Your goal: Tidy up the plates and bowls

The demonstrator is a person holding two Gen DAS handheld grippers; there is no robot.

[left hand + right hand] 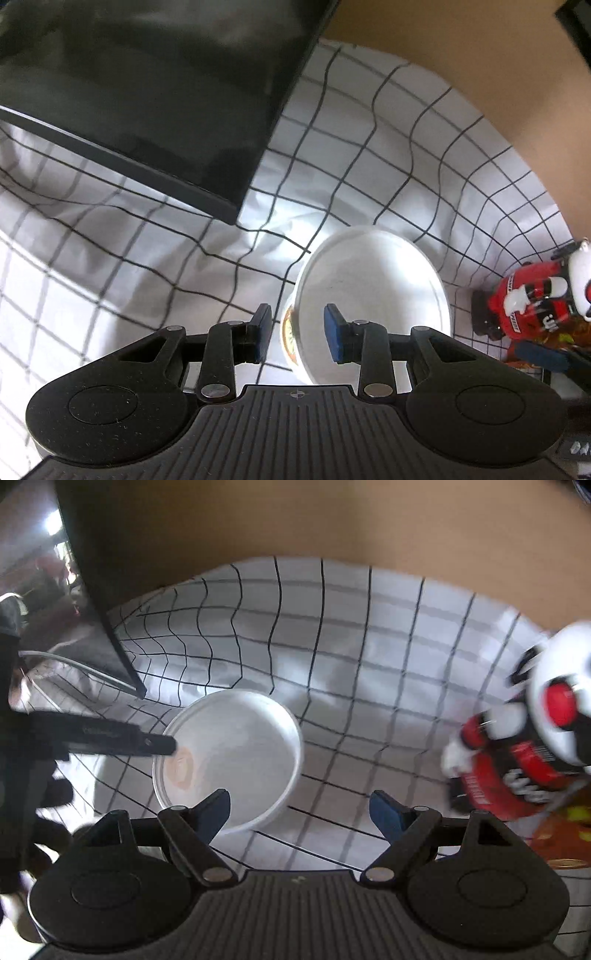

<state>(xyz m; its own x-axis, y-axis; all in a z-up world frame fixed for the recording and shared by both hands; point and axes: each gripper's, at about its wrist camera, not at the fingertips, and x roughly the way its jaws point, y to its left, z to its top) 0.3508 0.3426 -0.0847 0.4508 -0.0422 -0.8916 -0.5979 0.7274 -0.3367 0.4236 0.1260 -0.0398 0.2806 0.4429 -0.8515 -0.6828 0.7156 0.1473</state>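
A white bowl (pixel 373 299) stands on the checked white tablecloth (pixel 147 266). My left gripper (pixel 297 334) is open, with its two blue pads on either side of the bowl's near-left rim; one pad is inside the bowl, the other outside. The bowl also shows in the right wrist view (pixel 232 753), with the left gripper's dark finger (pixel 147 742) reaching over its left rim. My right gripper (pixel 299 812) is open and empty, a little nearer than the bowl and to its right.
A dark monitor (pixel 155 92) stands at the back left on the cloth. A red, white and black figurine (pixel 532 734) sits at the right, with orange packaging (pixel 565 834) beside it. A tan wall (pixel 332 524) is behind the table.
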